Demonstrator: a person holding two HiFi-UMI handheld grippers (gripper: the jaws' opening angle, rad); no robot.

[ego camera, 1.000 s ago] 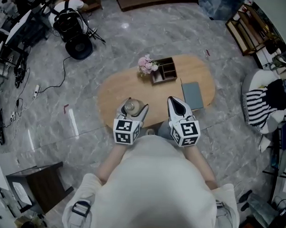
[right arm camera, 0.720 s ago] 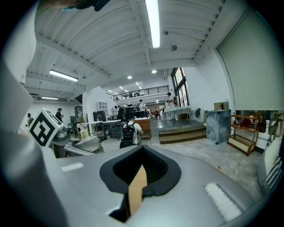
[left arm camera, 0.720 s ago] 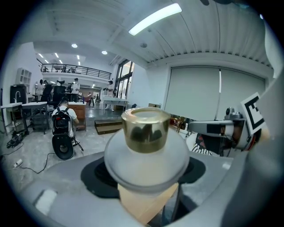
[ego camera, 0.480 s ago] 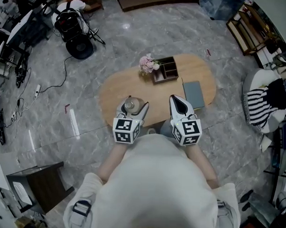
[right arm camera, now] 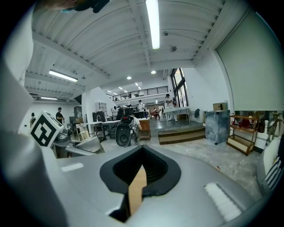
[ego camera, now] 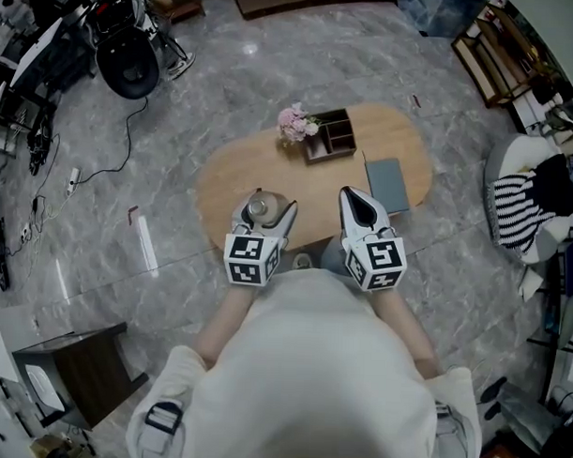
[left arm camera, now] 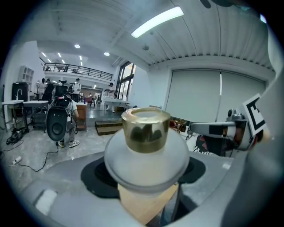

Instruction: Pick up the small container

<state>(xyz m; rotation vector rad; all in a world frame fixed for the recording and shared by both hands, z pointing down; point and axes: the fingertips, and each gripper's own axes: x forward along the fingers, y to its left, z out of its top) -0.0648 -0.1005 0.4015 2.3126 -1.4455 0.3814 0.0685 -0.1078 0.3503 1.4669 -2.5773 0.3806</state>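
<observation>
1. Head view: nothing has shifted in the last second. At centre-left, the left hand-held gripper (ego camera: 263, 213) stays clamped on the small container (ego camera: 258, 207) over the tabletop (ego camera: 316, 177). The grasp looks secured, though I cannot tell whether it is lifted.
2. Left gripper view: the gold-capped container fills the centre, and the jaws angle slightly downward.
3. Right gripper view: the right hand-held gripper (right arm camera: 138, 181) has its jaws together, empty, and points nearly level.

On the table (ego camera: 230, 179), a box (ego camera: 331, 139) stands at the far edge with flowers (ego camera: 292, 126) just beside its left. A notebook (ego camera: 387, 185) lies toward the right end. The small container (ego camera: 258, 208) is at the near edge, between the left gripper's (ego camera: 266, 213) jaws. The right gripper (ego camera: 355, 199) is just left of the notebook.
</observation>
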